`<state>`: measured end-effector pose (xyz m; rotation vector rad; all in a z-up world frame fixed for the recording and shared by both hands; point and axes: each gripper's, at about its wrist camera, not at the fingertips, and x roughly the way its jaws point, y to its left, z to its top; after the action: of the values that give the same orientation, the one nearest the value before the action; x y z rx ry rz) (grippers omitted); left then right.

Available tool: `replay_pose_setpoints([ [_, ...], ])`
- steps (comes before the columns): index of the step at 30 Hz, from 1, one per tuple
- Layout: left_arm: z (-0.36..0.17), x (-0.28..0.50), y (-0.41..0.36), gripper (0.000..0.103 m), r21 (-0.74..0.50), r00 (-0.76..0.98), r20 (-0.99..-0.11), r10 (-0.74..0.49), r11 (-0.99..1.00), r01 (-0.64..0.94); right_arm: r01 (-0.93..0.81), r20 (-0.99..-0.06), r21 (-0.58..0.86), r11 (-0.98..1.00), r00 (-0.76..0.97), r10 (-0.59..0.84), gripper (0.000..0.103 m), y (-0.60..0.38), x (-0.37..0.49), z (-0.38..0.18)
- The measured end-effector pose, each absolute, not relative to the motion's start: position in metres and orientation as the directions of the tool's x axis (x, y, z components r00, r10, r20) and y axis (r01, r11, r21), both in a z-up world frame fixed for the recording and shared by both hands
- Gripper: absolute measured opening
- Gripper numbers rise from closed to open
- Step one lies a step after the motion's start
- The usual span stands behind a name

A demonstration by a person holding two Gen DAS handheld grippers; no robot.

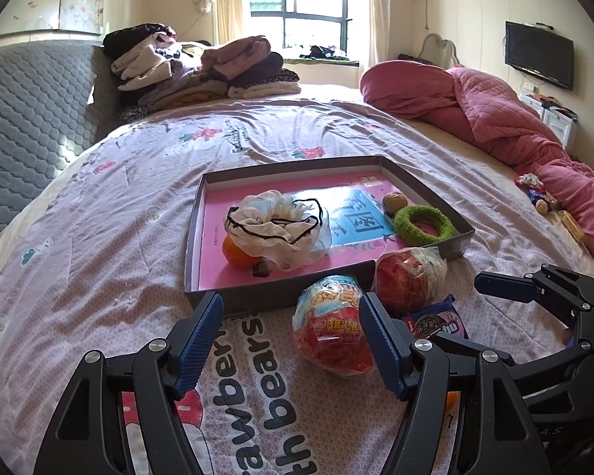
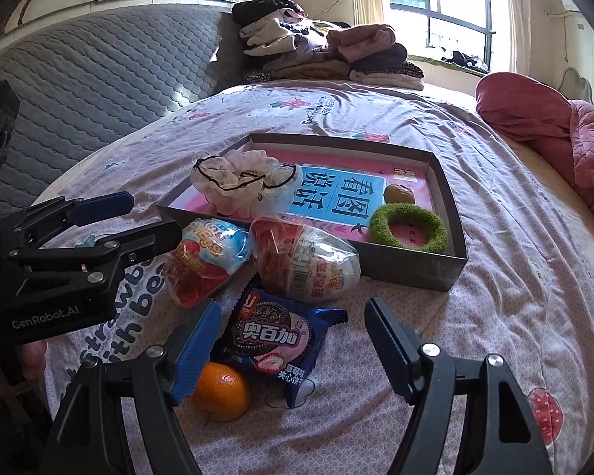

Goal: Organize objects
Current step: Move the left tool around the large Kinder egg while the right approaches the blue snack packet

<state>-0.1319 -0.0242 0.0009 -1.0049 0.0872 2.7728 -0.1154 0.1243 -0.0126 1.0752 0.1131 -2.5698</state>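
A shallow grey box [image 1: 257, 301] [image 2: 412, 273] with a pink lining lies on the bed. It holds a white cloth bag [image 1: 273, 225] [image 2: 233, 182], an orange [image 1: 237, 255], a walnut [image 1: 395, 201] [image 2: 400, 193] and a green ring [image 1: 423, 225] [image 2: 408, 226]. In front of it lie two plastic egg toys [image 1: 332, 330] [image 2: 208, 259], [image 1: 408, 277] [image 2: 305, 257], a blue cookie packet [image 1: 439, 320] [image 2: 273, 340] and a second orange [image 2: 221, 392]. My left gripper [image 1: 293, 340] [image 2: 146, 217] is open beside the nearer egg. My right gripper [image 2: 293, 352] [image 1: 503, 283] is open around the cookie packet.
Folded clothes [image 1: 202, 67] are stacked at the far side of the bed. A pink quilt [image 1: 475, 107] is bunched at the right, with small toys [image 1: 538, 198] beside it. A grey padded headboard [image 1: 31, 111] is at the left.
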Motion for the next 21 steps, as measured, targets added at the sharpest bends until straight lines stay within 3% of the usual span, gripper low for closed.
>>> replay_pose_setpoints([
  [21,-0.0073,-0.1364,-0.0155,0.072,0.000,-0.725,-0.668,0.165,-0.975,-0.222,0.341,-0.735,0.071,-0.938,-0.618,-0.280,0.074,0.1155,-0.1180,-0.0205],
])
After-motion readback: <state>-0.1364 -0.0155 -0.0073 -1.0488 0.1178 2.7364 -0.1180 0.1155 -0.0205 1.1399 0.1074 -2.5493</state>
